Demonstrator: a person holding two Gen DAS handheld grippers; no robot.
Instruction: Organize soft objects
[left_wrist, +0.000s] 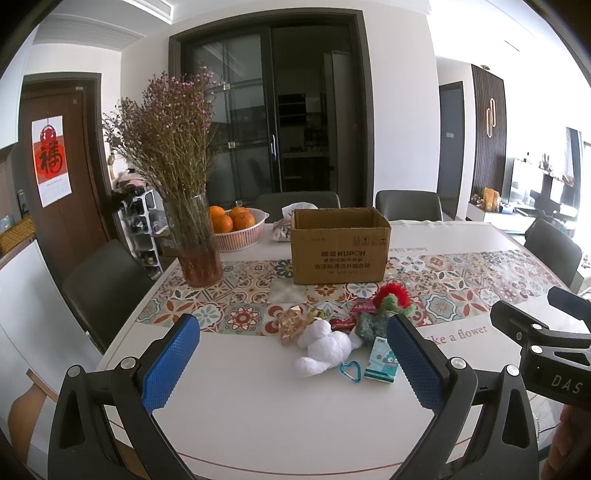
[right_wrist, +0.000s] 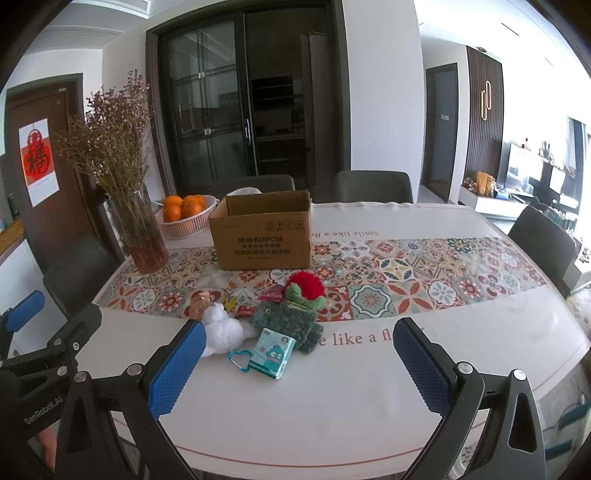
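Hovering wide apart, left tool (left_wrist: 291, 354) and right tool (right_wrist: 297, 354) face toys (right_wrist: 225, 332) near the table (right_wrist: 332, 406) edge

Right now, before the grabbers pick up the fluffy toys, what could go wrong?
The white plush lies touching the blue heart clip and near the tissue pack, so a wide grab might take hard things along. The cardboard box stands close to the glass vase; a careless swing there could tip it. Both the left gripper and right gripper are open and empty.
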